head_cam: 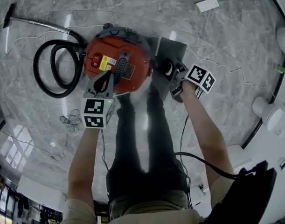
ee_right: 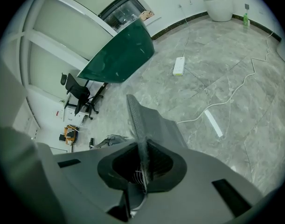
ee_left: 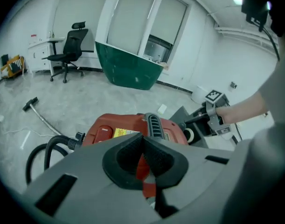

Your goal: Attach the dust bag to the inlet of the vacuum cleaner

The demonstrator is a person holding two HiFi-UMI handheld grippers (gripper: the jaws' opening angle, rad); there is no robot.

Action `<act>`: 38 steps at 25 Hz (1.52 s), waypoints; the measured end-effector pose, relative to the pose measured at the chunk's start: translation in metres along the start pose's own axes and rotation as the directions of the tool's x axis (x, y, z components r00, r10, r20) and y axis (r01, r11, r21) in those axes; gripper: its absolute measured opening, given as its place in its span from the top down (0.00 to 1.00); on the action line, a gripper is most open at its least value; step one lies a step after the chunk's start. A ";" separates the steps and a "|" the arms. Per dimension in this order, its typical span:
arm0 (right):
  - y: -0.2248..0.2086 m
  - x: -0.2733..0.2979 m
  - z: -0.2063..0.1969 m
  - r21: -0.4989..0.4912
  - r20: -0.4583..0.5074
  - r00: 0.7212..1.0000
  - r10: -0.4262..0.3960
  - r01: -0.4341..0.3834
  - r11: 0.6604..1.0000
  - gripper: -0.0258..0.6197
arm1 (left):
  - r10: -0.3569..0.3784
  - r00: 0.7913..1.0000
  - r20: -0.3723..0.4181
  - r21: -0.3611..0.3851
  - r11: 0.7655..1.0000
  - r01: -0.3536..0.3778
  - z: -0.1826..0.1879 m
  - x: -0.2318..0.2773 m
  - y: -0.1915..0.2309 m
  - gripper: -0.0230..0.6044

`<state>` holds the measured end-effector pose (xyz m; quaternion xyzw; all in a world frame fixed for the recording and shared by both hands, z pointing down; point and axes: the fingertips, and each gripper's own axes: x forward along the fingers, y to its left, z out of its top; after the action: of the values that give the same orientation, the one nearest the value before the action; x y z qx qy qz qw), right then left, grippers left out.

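Currently the right gripper [head_cam: 176, 83] is clamped on a thin edge of the grey dust bag [head_cam: 172, 50], which lies just ahead of it, beside the red vacuum cleaner [head_cam: 116, 55]. The left gripper [head_cam: 104, 78] is closed with nothing evidently held, the vacuum directly ahead. Risk: the edge grip may let the bag twist or slip, misaligning its collar [head_cam: 167, 69]. Bag and canister contents are not visible.

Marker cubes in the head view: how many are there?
2. One marker cube sits on the left gripper, just below the red vacuum cleaner; the other is on the right gripper, which grips the grey dust bag. None appears hidden.
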<state>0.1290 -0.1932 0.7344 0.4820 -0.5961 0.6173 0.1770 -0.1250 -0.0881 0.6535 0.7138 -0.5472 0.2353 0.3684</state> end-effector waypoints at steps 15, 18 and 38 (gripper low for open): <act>0.011 0.004 -0.004 0.010 -0.025 1.000 0.013 -0.013 1.000 0.91 | -0.067 0.991 0.119 -0.302 0.948 0.100 -0.001 0.005 -0.003 0.99; 0.016 0.006 -0.005 -0.008 -0.031 1.000 0.005 -0.005 1.000 0.91 | -0.084 0.988 0.128 -0.317 0.941 0.121 -0.001 0.005 -0.004 0.99; 0.022 0.008 -0.008 0.112 -0.031 0.999 0.031 -0.027 0.993 0.90 | -0.193 0.978 0.076 -0.239 0.949 0.205 0.003 0.005 -0.004 0.99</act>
<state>0.1047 -0.1937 0.7295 0.4722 -0.5644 0.6601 0.1506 -0.1197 -0.0929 0.6546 0.7200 -0.5066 0.1089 0.4615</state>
